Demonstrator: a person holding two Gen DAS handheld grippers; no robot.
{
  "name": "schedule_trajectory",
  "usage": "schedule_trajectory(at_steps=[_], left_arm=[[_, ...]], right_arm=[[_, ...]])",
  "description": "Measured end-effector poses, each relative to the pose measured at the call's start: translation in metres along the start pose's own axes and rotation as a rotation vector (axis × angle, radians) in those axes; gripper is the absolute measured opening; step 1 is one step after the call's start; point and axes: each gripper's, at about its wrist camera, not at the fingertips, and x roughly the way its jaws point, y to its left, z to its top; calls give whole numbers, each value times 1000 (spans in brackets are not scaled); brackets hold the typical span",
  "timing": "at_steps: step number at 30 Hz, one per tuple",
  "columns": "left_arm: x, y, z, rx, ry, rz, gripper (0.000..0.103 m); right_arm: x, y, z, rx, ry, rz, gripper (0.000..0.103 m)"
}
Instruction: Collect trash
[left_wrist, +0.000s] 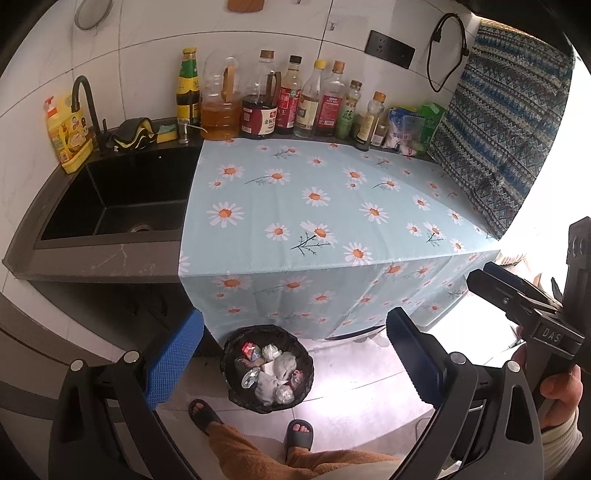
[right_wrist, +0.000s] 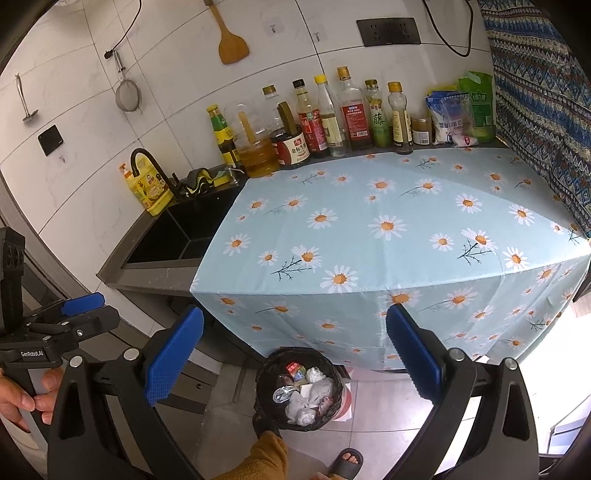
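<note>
A black-lined trash bin (left_wrist: 236, 397) stands on the floor below the counter's front edge; it also shows in the right wrist view (right_wrist: 264, 391). It holds crumpled tissues (left_wrist: 284, 363), a small red carton (left_wrist: 250, 349) and wrappers. My left gripper (left_wrist: 293, 360) is open and empty, held above the bin. My right gripper (right_wrist: 293, 354) is open and empty, also above the bin. The right gripper shows from the side in the left wrist view (left_wrist: 491, 275), and the left one shows in the right wrist view (right_wrist: 94, 308). No trash shows on the daisy tablecloth (left_wrist: 314, 199).
A black sink (left_wrist: 122, 199) with a faucet (left_wrist: 83, 96) lies left of the cloth. Bottles (left_wrist: 291, 98) and bags (left_wrist: 406, 129) line the back wall. A patterned cloth (left_wrist: 506, 122) hangs at right. The person's sandalled feet (left_wrist: 299, 434) stand by the bin.
</note>
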Motion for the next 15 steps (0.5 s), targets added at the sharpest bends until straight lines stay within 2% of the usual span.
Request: schedule_trajectory(at_steps=[15], left_arm=[[9, -4, 6, -12, 10, 14, 96]], right_arm=[[6, -8, 1, -4, 11, -1, 98]])
